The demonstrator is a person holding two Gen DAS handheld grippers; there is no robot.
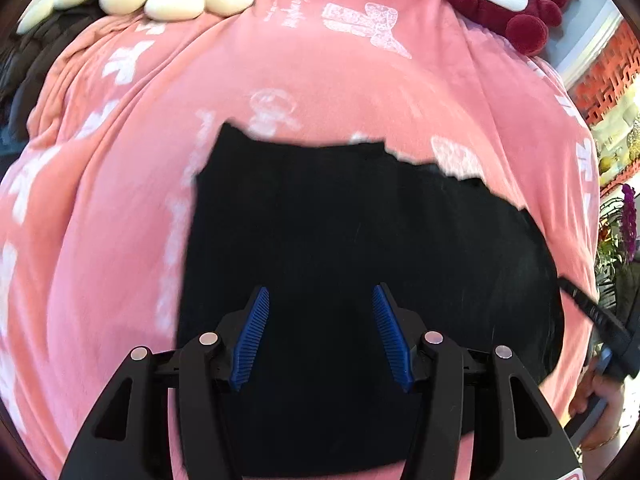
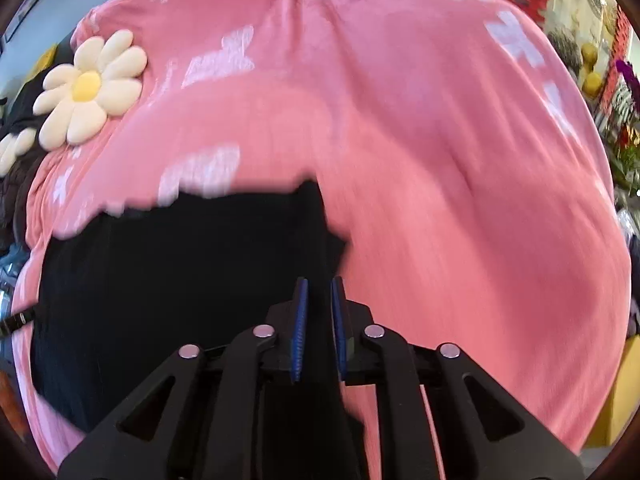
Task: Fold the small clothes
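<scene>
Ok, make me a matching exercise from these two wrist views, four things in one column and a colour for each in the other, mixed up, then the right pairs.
Things:
1. garment
2. blanket
3. flower cushion
4. plush toy

Colours:
A. dark red and white
B. black
C. cream with a yellow centre
D. pink with white prints

Pairs: 1-B, 2-D, 3-C, 4-A

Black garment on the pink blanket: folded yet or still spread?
Cannot tell for sure. The black garment lies flat on the pink blanket as a roughly squared patch; no fold layers are visible.
</scene>
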